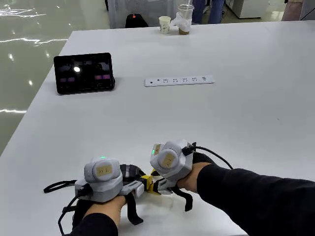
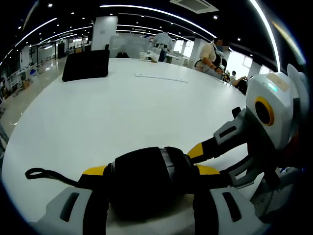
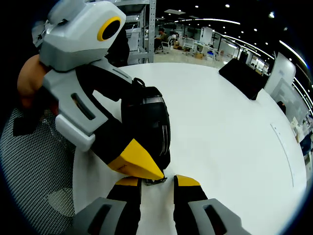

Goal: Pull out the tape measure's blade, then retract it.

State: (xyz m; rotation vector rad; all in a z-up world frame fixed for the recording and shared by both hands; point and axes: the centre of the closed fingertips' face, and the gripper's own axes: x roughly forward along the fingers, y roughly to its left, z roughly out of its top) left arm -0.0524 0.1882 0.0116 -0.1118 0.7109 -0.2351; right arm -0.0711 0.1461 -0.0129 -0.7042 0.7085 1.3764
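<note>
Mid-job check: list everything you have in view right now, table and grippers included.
Tape measure: one, black, near table edge, between the left gripper's jaws.
Blade hook: one, metal, between the right gripper's jaws.
Strap loop: one, black, on the table beside the tape measure.
Tablet: one, black, propped up far left.
Power strip: one, white, mid-table.
Paper cup: one, white, far edge.
Plastic cup: one, clear, beside it.
Table: one, white.
Left gripper: grey, shut on the tape measure.
Right gripper: grey, jaws apart.
</note>
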